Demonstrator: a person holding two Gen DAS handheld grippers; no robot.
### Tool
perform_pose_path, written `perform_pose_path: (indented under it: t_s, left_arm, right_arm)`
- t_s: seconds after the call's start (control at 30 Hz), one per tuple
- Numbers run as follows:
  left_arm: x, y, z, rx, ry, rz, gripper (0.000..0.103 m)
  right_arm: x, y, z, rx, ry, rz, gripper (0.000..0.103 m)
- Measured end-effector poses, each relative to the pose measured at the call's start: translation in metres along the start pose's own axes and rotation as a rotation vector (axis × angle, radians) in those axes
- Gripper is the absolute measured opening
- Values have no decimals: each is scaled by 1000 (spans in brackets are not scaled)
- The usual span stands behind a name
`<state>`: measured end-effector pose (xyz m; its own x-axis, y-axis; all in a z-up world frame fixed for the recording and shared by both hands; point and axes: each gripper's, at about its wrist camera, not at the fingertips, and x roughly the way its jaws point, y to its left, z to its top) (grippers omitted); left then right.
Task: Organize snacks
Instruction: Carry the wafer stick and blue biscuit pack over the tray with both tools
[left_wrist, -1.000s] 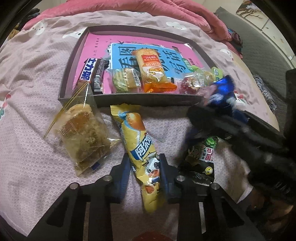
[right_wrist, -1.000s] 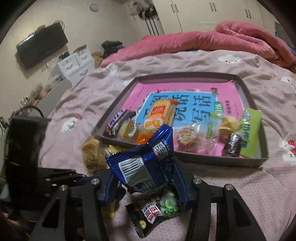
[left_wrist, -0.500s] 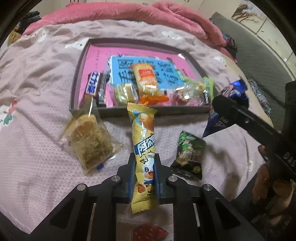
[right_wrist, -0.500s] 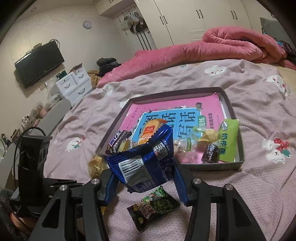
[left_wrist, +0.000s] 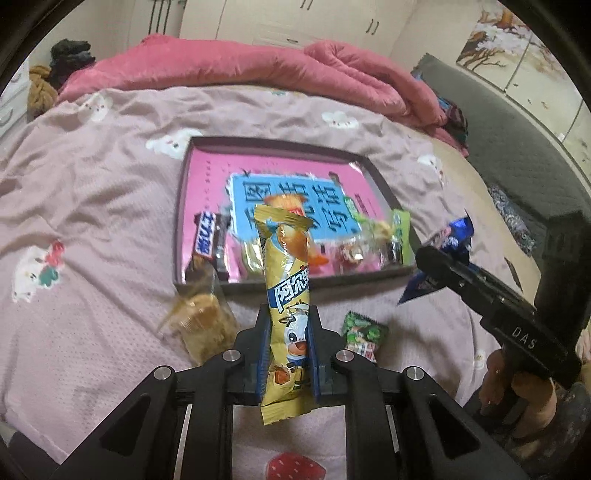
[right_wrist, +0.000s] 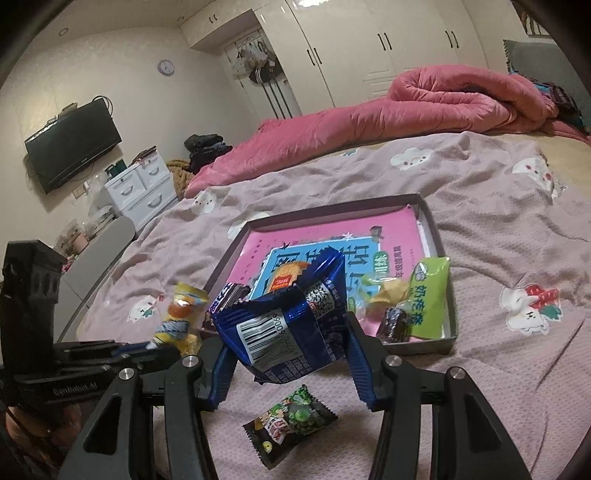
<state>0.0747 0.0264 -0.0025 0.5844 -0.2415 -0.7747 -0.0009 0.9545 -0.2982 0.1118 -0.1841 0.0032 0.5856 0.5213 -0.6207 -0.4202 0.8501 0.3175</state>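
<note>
Dim, warm indoor light gives both views a muddy, yellowish cast. Fisheye bending curves the wardrobe (right_wrist: 388, 55) and the bed (left_wrist: 92, 184) toward dark, vignetted corners. In the left view the snacks just beyond the jaws are smeared by motion blur. Glare glints off the blue wrapper (right_wrist: 284, 325) between the right jaws; shadows are soft.

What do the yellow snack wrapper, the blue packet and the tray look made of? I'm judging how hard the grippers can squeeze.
Yellow snack wrapper: thin glossy plastic film, judging by bright glare and crimped ends. Blue packet: shiny foil-like film, sharply creased and crumpled. Tray: rigid, thin grey walls with a matte look, probably cardboard, though coated metal can't be ruled out.
</note>
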Motion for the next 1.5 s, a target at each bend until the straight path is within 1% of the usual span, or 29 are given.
perform_pose_path:
  t_s: [0.23, 0.77, 1.0, 1.2, 1.33, 1.5]
  left_arm:
    - [-7, 5, 10, -10, -31, 22, 18]
    - [-3, 16, 29, -39, -64, 49, 18]
    - [0, 22, 34, -50, -75, 56, 18]
    - [3, 27, 41, -52, -92, 61, 18]
    - [13, 32, 45, -63, -80, 60, 18]
    - [29, 33, 48, -68, -60, 54, 18]
  right_arm:
    - [-3, -7, 3, 16, -17, -15, 53]
    - [-5, -20, 7, 43, -36, -57, 53]
    - [-5, -28, 9, 63, -48, -96, 53]
    - [-3, -43, 10, 104, -53, -148, 53]
    - [2, -50, 11, 132, -43, -166, 53]
    - [12, -49, 11, 133, -29, -178, 53]
